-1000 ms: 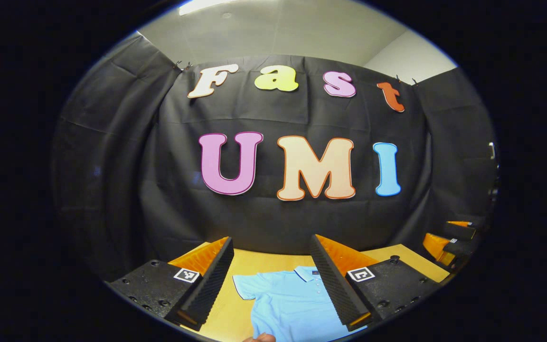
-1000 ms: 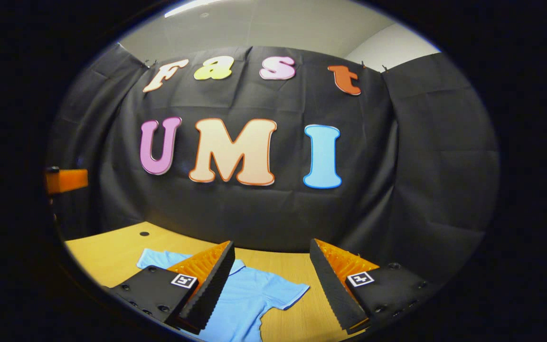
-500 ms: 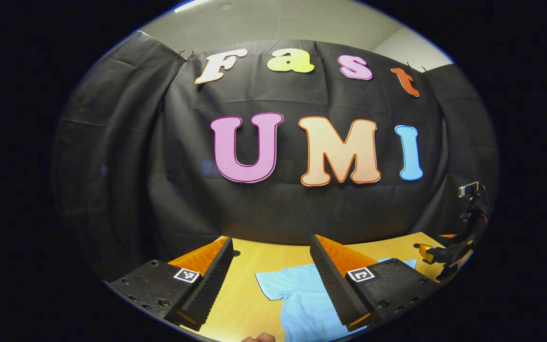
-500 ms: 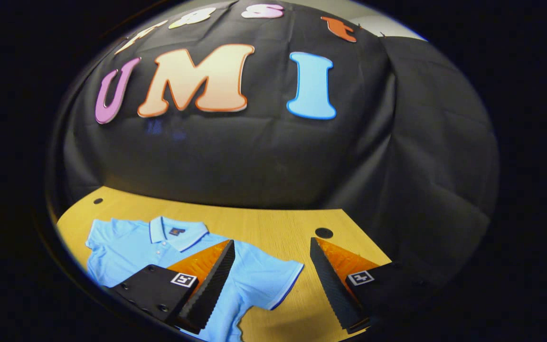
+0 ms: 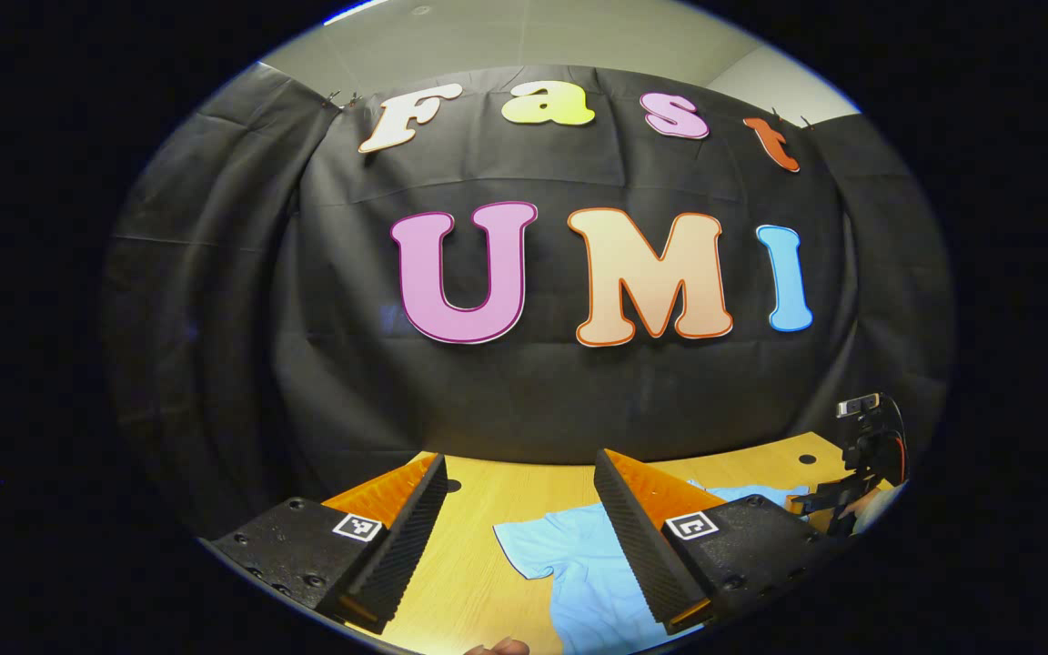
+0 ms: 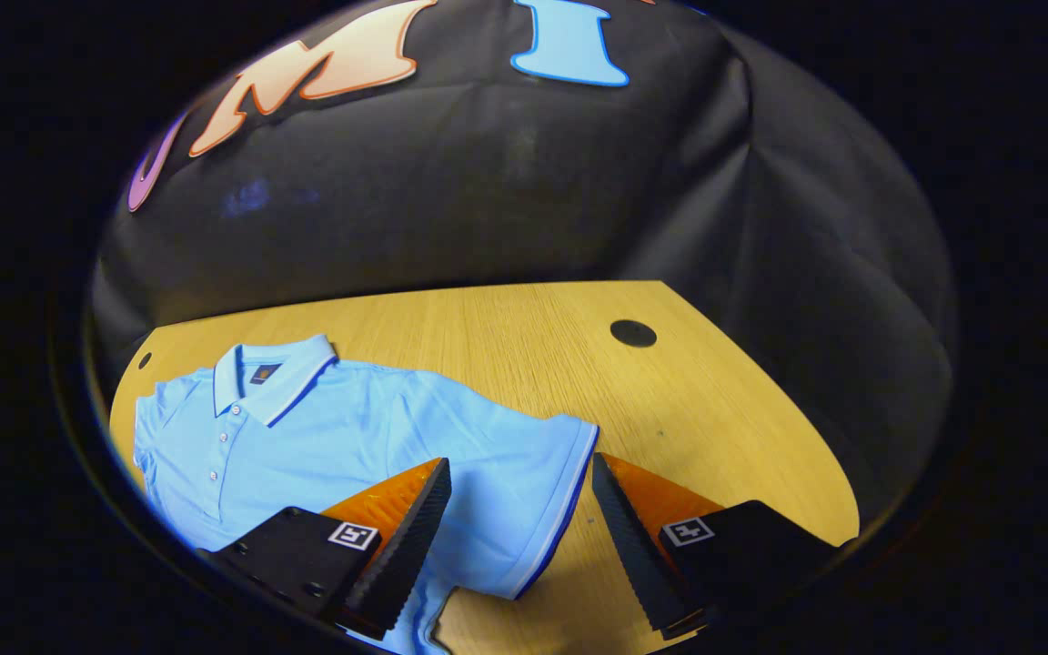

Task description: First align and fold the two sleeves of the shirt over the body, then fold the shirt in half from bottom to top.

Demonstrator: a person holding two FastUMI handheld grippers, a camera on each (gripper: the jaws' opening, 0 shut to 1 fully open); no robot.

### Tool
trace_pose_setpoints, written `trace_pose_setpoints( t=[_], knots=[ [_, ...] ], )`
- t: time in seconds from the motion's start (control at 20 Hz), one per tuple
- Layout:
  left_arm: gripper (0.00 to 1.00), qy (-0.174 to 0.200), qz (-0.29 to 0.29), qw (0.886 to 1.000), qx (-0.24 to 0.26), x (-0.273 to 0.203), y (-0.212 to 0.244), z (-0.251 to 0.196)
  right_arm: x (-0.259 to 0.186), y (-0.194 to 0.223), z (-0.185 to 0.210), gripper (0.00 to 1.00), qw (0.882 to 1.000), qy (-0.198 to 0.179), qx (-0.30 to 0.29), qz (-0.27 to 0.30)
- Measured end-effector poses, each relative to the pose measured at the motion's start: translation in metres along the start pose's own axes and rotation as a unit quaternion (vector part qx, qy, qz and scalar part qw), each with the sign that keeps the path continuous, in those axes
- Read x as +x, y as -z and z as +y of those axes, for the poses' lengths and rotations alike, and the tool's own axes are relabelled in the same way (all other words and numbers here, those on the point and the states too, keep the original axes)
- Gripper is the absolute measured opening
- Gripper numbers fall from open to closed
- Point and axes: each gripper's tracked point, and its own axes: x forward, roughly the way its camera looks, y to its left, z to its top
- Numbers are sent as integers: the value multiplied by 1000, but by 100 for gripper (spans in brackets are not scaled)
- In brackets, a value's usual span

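Observation:
A light blue polo shirt (image 6: 342, 437) lies flat on the wooden table (image 6: 524, 355), collar toward the back wall. In the right gripper view my right gripper (image 6: 519, 537) is open just above the shirt's sleeve (image 6: 524, 491), its cuff edge lying between the two fingers. In the left gripper view my left gripper (image 5: 519, 537) is open above the table, with the other sleeve (image 5: 542, 550) between its fingers and nothing held. The right gripper (image 5: 838, 500) appears at the far right of that view, over the shirt's far side.
Black cloth walls close off the table at the back and sides. A round cable hole (image 6: 633, 333) sits in the tabletop behind the right sleeve, and another hole (image 6: 143, 360) is near the back left corner. Bare wood lies right of the shirt.
My right gripper has tilted down and come close over the right sleeve, bringing far more of the shirt into view. My left gripper has shifted left, toward the other sleeve's edge.

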Motion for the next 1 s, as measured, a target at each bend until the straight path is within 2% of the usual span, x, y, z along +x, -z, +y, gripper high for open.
trace_pose_setpoints(
  t=[0.1,0.15,0.3,0.35,0.4,0.45,0.55,0.65,0.7,0.75,0.85,1.0],
  knots=[
    [96,0,3,1000,2,1,1,2,5,16,-2,97,999,2,9,35],
    [97,1,3,1000,2,2,2,2,5,14,1,100,999,-1,20,35],
    [97,2,5,1000,1,3,4,4,10,14,4,89,999,-5,35,39],
    [97,2,6,1000,1,4,6,4,9,14,6,92,999,-7,32,39],
    [97,3,7,1000,0,4,6,5,10,14,9,82,999,-14,29,39],
    [96,5,8,1000,-1,3,7,5,9,14,10,80,999,-18,28,39],
    [97,8,13,1000,-1,3,10,4,10,14,14,59,998,-35,30,42],
    [97,9,16,1000,-5,4,14,6,2,8,18,21,998,-26,34,40],
    [97,8,18,1000,-6,4,15,7,-3,7,27,6,998,-33,40,44],
    [97,4,21,1000,-3,4,17,11,-8,5,37,3,996,-46,55,46],
    [97,1,22,1000,2,6,18,16,-15,-17,57,6,994,-78,75,20],
    [96,0,33,999,-6,12,28,20,-31,-36,95,6,991,-114,70,-3]
  ],
)
